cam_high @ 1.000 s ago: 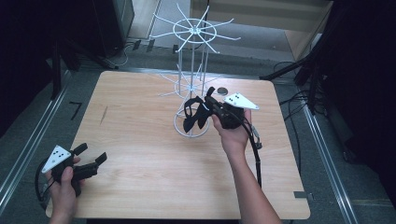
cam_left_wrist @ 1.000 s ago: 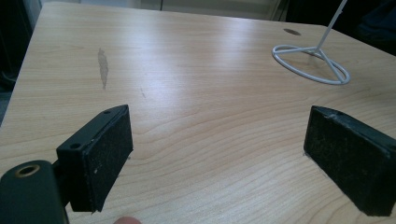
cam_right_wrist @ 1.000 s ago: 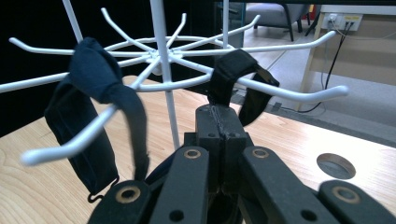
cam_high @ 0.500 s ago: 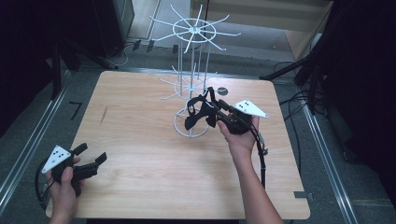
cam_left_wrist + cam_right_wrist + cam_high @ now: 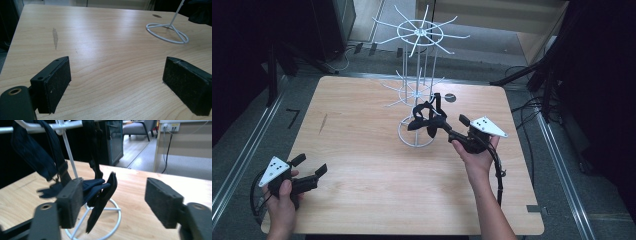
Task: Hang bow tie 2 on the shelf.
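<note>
The right gripper (image 5: 451, 126) sits just beside the white wire rack (image 5: 418, 90), on the side nearer the person, with its jaws standing apart; they have just been opening. In the right gripper view (image 5: 113, 202), the dark strap item (image 5: 100, 190) lies in front of the left pad and partly between the two pads, but neither pad presses on it, and a wide gap shows towards the right pad. The dark strap item (image 5: 427, 119) hangs from a lower arm of the rack, above the rack's ring base (image 5: 417, 135), directly ahead of the right gripper's tips. The left gripper (image 5: 309, 172) rests low over the wooden table (image 5: 362, 150) near its close left corner, well apart from the rack, its jaws wide apart with bare tabletop between them (image 5: 116, 82). From the left gripper view, the ring base (image 5: 167, 32) lies far ahead and to the right of the jaws.
</note>
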`<state>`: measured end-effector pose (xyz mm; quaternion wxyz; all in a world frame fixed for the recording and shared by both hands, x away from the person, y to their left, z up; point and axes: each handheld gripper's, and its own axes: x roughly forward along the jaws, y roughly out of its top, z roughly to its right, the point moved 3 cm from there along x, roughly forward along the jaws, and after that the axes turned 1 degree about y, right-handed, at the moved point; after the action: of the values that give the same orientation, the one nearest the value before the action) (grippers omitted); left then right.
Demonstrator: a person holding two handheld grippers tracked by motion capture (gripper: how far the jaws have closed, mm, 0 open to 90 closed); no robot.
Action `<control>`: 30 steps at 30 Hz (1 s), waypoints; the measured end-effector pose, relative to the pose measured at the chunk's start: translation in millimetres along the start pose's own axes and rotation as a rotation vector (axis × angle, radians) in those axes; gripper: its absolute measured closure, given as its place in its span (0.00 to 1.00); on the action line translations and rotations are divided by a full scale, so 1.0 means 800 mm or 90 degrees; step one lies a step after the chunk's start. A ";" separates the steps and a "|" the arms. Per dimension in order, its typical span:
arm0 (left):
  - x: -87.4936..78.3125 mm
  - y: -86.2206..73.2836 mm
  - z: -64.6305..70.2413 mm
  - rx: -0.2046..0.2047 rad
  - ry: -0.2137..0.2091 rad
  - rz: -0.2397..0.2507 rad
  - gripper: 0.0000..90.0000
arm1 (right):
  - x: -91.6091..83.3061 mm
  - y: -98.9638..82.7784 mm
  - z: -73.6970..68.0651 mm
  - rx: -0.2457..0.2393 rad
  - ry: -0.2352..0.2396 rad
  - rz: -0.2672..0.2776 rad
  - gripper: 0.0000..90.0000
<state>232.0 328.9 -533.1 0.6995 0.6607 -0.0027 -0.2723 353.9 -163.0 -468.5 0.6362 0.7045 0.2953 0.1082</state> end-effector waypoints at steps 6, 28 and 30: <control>0.001 0.000 0.001 -0.002 0.002 -0.005 0.09 | -0.012 -0.008 0.007 0.012 -0.014 0.001 0.23; 0.004 0.001 0.000 0.010 0.031 -0.019 0.09 | -0.060 -0.047 0.040 0.049 -0.059 -0.021 0.19; 0.003 0.001 -0.001 0.003 0.028 -0.016 0.09 | -0.065 -0.050 0.043 0.053 -0.062 -0.022 0.19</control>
<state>234.7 328.4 -533.7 0.6942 0.6685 0.0201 -0.2661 319.1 -219.6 -500.9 0.6217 0.7298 0.2800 0.0502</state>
